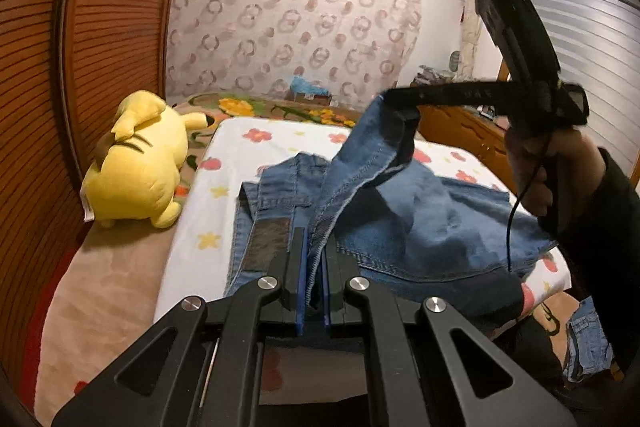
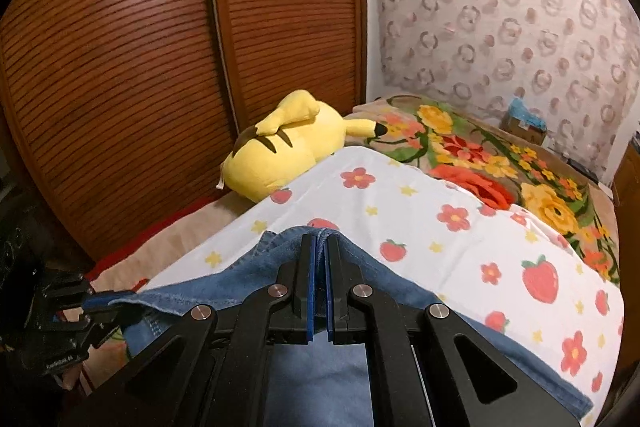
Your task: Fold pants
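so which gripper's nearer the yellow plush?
Left, probably. The left gripper grips the jeans low on the bed, beside the yellow plush. The right gripper holds the denim raised, farther away.

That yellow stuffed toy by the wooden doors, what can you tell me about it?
The yellow plush toy looks soft and rounded, with dark brown stripes on its back and a black-tipped ear. A small white tag hangs from its near end. It lies on the beige blanket, close by the slatted wooden doors, beside the white flower-print sheet where the jeans are spread. Neither gripper touches it.
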